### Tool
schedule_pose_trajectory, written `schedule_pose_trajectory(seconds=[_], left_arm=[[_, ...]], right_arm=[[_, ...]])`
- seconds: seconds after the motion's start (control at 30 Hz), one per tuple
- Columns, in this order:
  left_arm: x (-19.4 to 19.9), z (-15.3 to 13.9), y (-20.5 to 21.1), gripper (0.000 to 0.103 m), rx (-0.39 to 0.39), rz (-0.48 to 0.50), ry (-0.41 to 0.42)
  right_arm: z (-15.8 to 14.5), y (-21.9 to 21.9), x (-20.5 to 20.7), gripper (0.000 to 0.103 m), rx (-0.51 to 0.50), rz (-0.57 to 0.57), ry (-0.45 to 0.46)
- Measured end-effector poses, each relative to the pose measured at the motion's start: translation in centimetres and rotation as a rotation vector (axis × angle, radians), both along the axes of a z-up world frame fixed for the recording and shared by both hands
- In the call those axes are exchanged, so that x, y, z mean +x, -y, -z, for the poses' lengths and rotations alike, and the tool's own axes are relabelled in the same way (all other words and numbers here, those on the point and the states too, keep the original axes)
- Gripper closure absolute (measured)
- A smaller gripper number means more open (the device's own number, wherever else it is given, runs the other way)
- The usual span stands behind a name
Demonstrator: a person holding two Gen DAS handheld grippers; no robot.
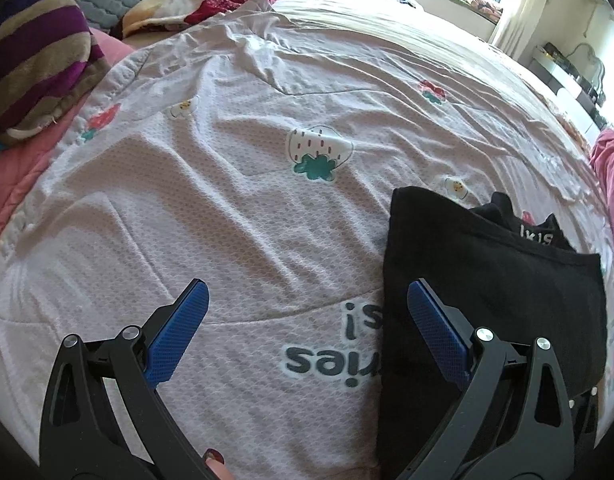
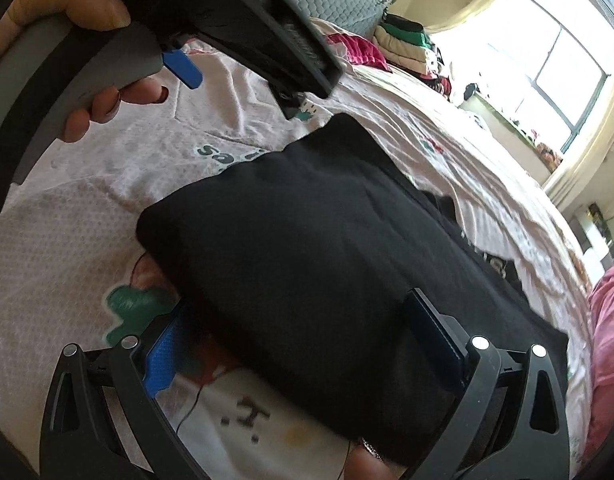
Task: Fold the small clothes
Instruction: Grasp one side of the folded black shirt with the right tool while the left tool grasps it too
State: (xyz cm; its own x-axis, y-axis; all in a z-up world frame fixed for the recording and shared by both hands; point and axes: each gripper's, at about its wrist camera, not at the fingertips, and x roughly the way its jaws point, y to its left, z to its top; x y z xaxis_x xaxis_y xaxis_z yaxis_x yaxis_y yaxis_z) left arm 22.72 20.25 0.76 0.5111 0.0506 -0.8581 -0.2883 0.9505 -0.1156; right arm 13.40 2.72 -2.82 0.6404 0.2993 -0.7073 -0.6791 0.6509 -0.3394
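Black garment edge (claws agape)

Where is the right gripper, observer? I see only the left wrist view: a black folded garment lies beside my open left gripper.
Observer: The right gripper straddles the near edge of the black folded garment.
Operator: Is it clamped on the cloth?
Observer: No, its jaws stand wide apart.
Operator: What holds the left gripper?
Observer: A hand wraps its grey handle, above the strawberry-print quilt.
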Motion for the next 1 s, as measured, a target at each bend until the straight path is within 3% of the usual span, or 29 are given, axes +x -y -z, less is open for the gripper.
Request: schedule_pose_trajectory(seconds=[0.27,0.33,0.43,0.5,0.53,0.6,0.77,0.93,1.0], left_arm=[[1.4,0.5,0.7,0.010,-0.027,0.002,-0.015],[1.6,0.5,0.9,0.010,-0.032,0.008,-0.014],[1.8,0.4,1.2,0.010,-0.047,0.018,-0.010],[1.9,0.5,1.4,0.010,-0.077,0.025,-0.003],[1.9,0.5,1.5,0.010,-0.092,0.030,-0.002],[2.0,0.8,1.8,0.010,-0.127,0.040,-0.003],[2.4,1.3,2.4,0.010,-0.224,0.051,0.000],[2.6,1.4,3.7,0.010,-0.250,0.075,0.007],[2.7,1.4,4.2,0.016,-0.275,0.085,0.011]], right_arm=[[-1.2,0.5,0.1,0.007,0.053,0.007,0.103],[-1.7,1.1,0.1,0.019,0.088,-0.003,0.103],[-2.2,2.0,0.2,0.046,0.128,-0.034,0.080],[-2.2,2.0,0.2,0.077,0.136,-0.048,0.057],[-2.3,2.2,0.1,0.087,0.151,-0.059,0.043],[-2.6,2.3,-0.2,0.096,0.161,-0.057,0.055],[-3.1,2.9,-0.8,0.096,0.176,-0.048,0.078],[-3.9,4.2,-1.1,0.096,0.233,-0.034,0.093],[-4.2,4.7,-1.3,0.096,0.243,-0.035,0.105]])
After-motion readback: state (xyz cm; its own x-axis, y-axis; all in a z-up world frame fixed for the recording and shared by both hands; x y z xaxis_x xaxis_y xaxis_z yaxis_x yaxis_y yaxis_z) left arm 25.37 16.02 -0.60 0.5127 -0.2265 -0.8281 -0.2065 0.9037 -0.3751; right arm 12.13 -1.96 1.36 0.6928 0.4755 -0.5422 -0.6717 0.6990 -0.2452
